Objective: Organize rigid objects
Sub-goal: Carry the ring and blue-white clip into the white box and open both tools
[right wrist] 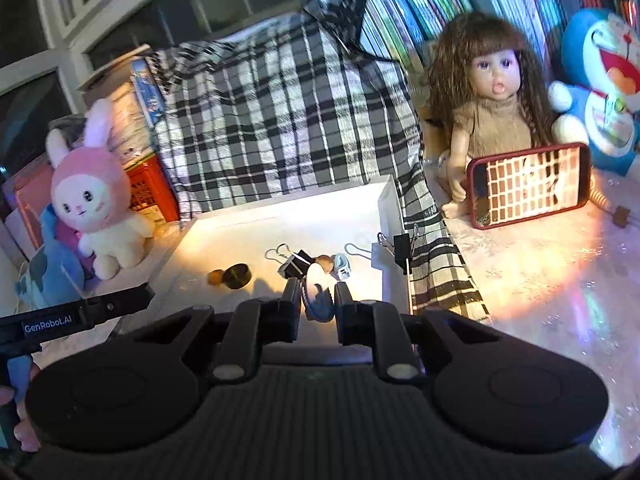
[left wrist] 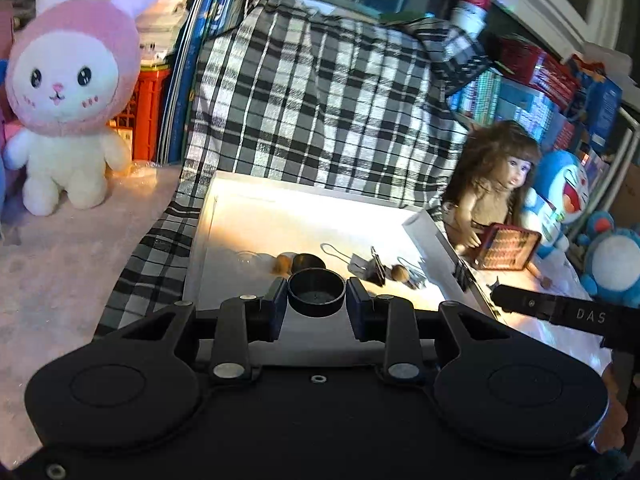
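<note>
Rigid objects lay scattered in the shallow white rectangular tray [right wrist: 280, 216], which sat against a black-and-white plaid cloth [left wrist: 320, 92].

Left gripper [left wrist: 317, 300]: I had it clenched on one round black plastic cap [left wrist: 316, 291], open side up, both pads touching its wall, held above the near part of the tray.

Right gripper [right wrist: 319, 300]: I had it clenched on one small blue-and-white toy piece [right wrist: 318, 300]; I could not tell exactly what it was. It was held over the near part of the tray.

Items counted in the tray from the right wrist view:
- One dark round disc [right wrist: 237, 276], lying flat.
- One small brown rounded nut-like object [right wrist: 215, 277], just beside the disc on its left.
- One black binder clip with wire handles [right wrist: 295, 266], near the middle.
- One second brown rounded object [right wrist: 325, 262], just beside that clip.
- One small pale blue piece [right wrist: 343, 267], touching or nearly touching the brown object.
- One loose wire loop [right wrist: 356, 249], near the right wall.

One further black binder clip [right wrist: 402, 250] was clamped on the right rim of the tray.

Surroundings: one pink-and-white plush rabbit [left wrist: 66, 80] stood left of the tray. One brown-haired doll [right wrist: 492, 96] sat right of it, with one red-cased phone [right wrist: 528, 184] propped against it. One blue-and-white plush cat [right wrist: 600, 80] sat beside the doll.
</note>
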